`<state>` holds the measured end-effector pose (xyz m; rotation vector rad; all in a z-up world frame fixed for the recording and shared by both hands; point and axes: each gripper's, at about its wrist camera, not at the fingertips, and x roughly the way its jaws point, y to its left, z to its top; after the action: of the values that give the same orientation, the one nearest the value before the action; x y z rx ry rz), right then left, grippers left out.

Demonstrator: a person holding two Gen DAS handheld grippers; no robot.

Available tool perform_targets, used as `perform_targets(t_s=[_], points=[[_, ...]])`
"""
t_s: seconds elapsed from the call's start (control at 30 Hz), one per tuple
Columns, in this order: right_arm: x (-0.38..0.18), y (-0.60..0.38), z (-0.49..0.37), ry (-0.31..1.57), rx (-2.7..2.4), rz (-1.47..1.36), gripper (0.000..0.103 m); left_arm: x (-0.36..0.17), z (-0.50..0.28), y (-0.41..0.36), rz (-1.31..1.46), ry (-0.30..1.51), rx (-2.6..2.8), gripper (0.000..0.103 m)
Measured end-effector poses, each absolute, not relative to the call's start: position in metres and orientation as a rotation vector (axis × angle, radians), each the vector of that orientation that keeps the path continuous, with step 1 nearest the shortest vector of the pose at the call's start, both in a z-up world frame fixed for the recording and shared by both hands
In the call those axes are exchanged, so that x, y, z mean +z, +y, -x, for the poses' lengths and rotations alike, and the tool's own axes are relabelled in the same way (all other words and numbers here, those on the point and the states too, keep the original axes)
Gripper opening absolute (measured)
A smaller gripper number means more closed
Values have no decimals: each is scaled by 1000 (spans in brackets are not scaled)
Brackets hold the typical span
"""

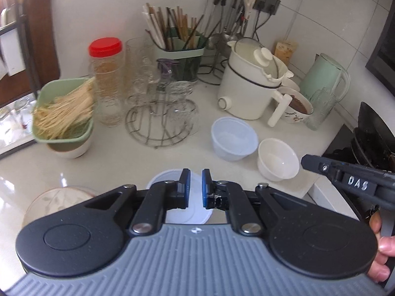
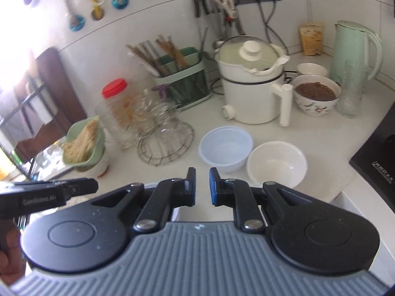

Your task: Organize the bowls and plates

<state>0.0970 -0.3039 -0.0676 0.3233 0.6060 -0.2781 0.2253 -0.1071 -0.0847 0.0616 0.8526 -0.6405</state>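
My left gripper (image 1: 195,185) is shut and hangs just above a white plastic bowl (image 1: 172,180) near the counter's front edge; nothing shows between its pads. A leaf-patterned plate (image 1: 56,199) lies to its left, partly hidden by the gripper body. Farther back stand a translucent plastic bowl (image 1: 233,138) (image 2: 226,148) and a white bowl (image 1: 277,159) (image 2: 276,164), side by side and empty. My right gripper (image 2: 202,185) is shut with nothing in it, hovering short of those two bowls. Its fingers (image 1: 311,164) reach in from the right, beside the white bowl.
At the back stand a white electric pot (image 1: 246,86), a green kettle (image 1: 323,74), a bowl of brown food (image 1: 298,106), a wire rack with glasses (image 1: 160,123), a red-lidded jar (image 1: 106,74) and a green basket (image 1: 64,113). A black stove (image 2: 377,167) borders the counter at the right.
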Motion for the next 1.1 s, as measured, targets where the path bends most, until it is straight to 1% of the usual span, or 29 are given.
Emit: perform_targets(t_s=[0.17, 0.4, 0.47, 0.53, 0.57, 0.63, 0.7, 0.73, 1.1], points=[[-71, -328, -101, 617, -291, -364, 15, -89, -235, -135, -60, 864, -687, 9], [-79, -361, -114, 644, -331, -382, 15, -105, -259, -174, -60, 930, -690, 9], [-81, -370, -119, 646, -335, -397, 15, -110, -269, -183, -61, 948, -673, 14], [-83, -378, -126, 652, -334, -408, 17, -115, -279, -190, -60, 968, -664, 24], [-84, -381, -130, 658, -333, -410, 19, -117, -283, -194, -61, 971, -663, 26], [-86, -387, -138, 673, -322, -415, 28, -120, -290, -200, -70, 971, -661, 30], [-88, -393, -146, 681, -315, -422, 34, -123, -297, -207, -79, 983, -650, 34], [-88, -396, -151, 686, -314, -425, 35, -124, -301, -211, -79, 986, -646, 36], [-112, -419, -199, 780, -285, -417, 35, -151, -343, -233, -71, 1081, -587, 37]])
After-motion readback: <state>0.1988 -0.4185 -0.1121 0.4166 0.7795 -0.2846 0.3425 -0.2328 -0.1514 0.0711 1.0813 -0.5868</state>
